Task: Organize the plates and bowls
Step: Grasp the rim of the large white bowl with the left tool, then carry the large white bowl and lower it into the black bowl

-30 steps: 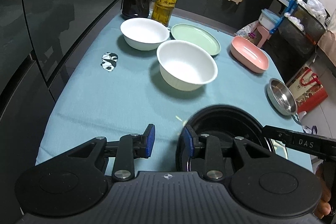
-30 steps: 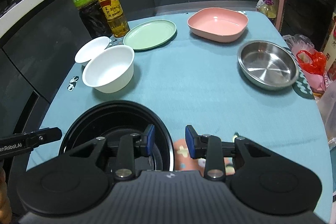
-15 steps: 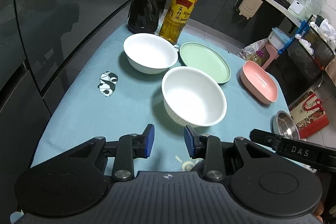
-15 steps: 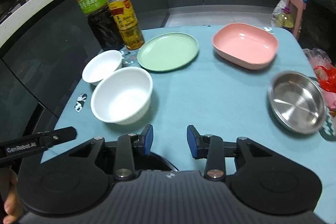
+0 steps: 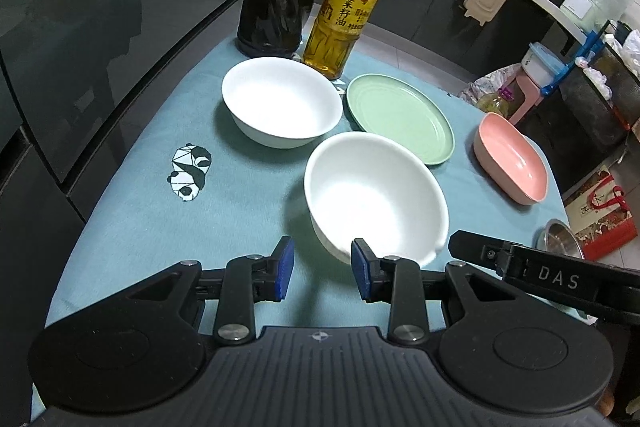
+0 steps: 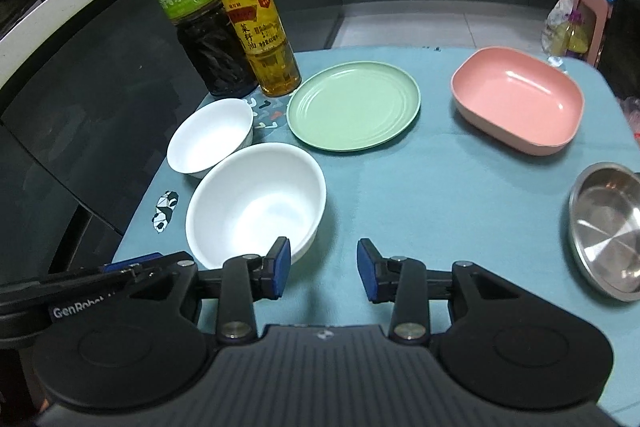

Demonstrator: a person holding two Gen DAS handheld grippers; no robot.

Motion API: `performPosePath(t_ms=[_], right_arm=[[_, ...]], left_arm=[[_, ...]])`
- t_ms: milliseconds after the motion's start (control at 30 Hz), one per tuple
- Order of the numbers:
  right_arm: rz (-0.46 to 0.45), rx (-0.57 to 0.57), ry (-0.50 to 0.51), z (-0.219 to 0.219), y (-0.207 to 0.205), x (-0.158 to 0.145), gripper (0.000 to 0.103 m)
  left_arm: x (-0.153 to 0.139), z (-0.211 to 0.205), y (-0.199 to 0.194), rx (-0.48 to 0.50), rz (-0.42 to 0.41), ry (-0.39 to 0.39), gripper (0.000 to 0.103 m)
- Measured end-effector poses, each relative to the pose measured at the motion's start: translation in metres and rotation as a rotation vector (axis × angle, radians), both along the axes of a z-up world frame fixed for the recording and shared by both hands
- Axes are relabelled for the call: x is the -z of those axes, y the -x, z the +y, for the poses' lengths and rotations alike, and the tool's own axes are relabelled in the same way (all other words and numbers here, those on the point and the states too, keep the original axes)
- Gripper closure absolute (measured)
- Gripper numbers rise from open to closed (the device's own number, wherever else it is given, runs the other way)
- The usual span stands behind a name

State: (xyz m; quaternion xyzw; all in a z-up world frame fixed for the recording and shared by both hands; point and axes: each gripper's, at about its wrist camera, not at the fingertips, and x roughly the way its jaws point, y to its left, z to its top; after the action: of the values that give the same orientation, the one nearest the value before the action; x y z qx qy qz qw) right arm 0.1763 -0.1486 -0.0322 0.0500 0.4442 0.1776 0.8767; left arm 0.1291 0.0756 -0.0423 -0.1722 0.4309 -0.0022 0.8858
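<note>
Item: two empty grippers before the dishes on the teal table (image 6: 420, 195).
Left gripper (image 5: 322, 269) part open, holding nothing; large white bowl (image 5: 374, 195) just ahead, slightly right. Right gripper (image 6: 323, 269) empty, same bowl ahead-left; left nearer.
</note>
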Motion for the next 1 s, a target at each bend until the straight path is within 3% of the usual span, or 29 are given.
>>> performPosePath(t_ms=[467, 800, 867, 933, 1000], right_arm=[[0.051, 0.015, 0.000, 0.009, -0.030, 0.024, 0.082], [0.055, 0.016, -0.011, 0.011, -0.040, 0.035, 0.082], [0.047, 0.000, -0.008, 0.012, -0.040, 0.036, 0.087], [0.040, -0.033, -0.001, 0.016, -0.039, 0.037, 0.103], [0.024, -0.040, 0.025, 0.019, -0.035, 0.035, 0.103]], left_arm=[[0.024, -0.003, -0.036, -0.016, 0.061, 0.011, 0.074], [0.035, -0.008, -0.046, 0.010, 0.062, 0.022, 0.075], [0.035, -0.011, -0.046, 0.038, 0.038, 0.003, 0.078], [0.032, -0.017, -0.043, 0.066, 0.014, -0.046, 0.086], [0.026, -0.020, -0.038, 0.075, -0.004, -0.074, 0.086]])
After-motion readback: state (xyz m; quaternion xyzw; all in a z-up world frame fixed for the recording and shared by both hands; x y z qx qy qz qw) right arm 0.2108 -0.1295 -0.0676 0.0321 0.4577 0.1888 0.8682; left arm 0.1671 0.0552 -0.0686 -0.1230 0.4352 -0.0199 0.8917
